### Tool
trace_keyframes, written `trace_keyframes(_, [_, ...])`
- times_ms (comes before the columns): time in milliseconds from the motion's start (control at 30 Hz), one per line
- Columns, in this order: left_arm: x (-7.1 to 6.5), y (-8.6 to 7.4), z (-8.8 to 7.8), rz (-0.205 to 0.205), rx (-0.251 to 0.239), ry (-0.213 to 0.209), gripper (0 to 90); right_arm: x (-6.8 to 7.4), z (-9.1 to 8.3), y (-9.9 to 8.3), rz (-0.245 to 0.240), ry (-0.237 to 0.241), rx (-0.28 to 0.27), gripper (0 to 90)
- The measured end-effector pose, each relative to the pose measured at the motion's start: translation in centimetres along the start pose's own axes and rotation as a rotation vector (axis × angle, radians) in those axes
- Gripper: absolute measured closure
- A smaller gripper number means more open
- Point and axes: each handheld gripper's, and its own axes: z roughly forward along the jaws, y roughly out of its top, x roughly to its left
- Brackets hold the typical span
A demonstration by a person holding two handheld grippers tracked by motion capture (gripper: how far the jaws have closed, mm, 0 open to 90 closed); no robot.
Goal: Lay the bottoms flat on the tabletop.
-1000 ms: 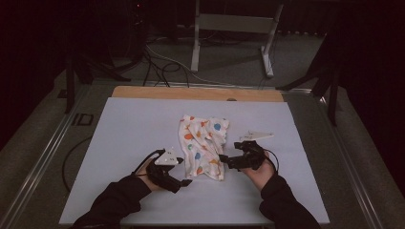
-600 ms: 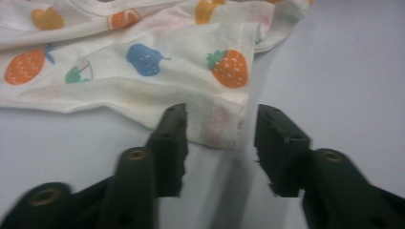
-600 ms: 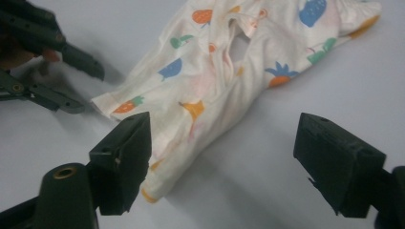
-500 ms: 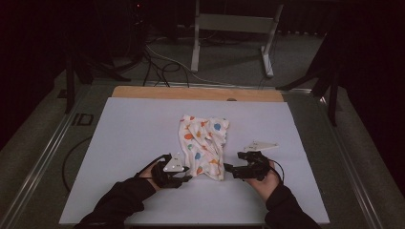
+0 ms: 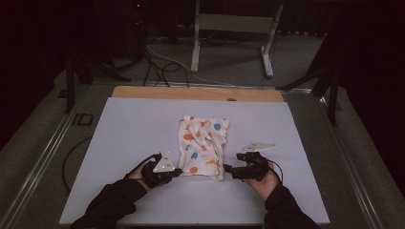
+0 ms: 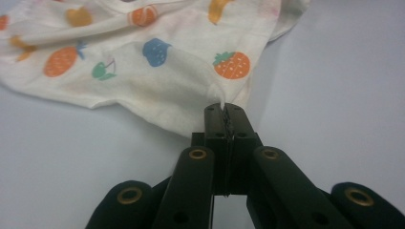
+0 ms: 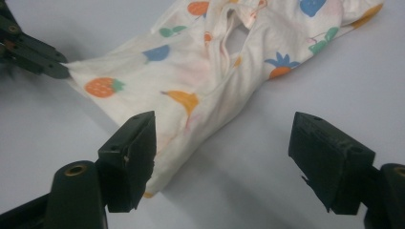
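Forearms come in at the near edge of the high view, one gripper each side of a fruit-print cloth (image 5: pixel 203 145) lying crumpled mid white tabletop (image 5: pixel 119 124).

Left gripper (image 5: pixel 177 171): jaws have just been closing and now pinch the cloth's near-left corner. In the left gripper view a thin fold of fabric is caught between the tips, by the strawberry print (image 6: pixel 231 65). So grip no. 1 looks done.

Right gripper (image 5: pixel 228 169): jaws stand wide apart, nothing pressed. In the right gripper view the near-right corner of the cloth sits just inside one pad, the other pad well clear over bare tabletop. Grip no. 2 not yet made.

Judgement: early stage, approx. one corner secured of two. Left to do: close right on its corner, then spread or fold; the cloth's far part is bunched w/ creases and a neck-like opening (image 7: pixel 234 40), so prob. a small garment.

Beyond the tabletop: wooden strip (image 5: pixel 198 93), metal stand legs (image 5: pixel 231 38) on the dark floor.
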Motion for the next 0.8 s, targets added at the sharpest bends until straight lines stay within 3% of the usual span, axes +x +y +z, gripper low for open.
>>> trace_keyframes(467, [0.7, -3.6, -3.9, -0.064, -0.019, 0.042, 90.0, 0.8, 0.0, 0.0, -0.003, 0.019, 0.012, 26.7])
trace_keyframes(700, [0.8, -5.2, -3.6, -0.089, 0.027, 0.012, 87.0, 0.8, 0.4, -0.2, -0.001, 0.012, 0.026, 29.0])
trace_keyframes(800, [0.9, -5.6, -3.2, -0.097, 0.046, -0.008, 83.1, 0.9, 1.2, -0.6, -0.008, 0.000, 0.056, 30.2])
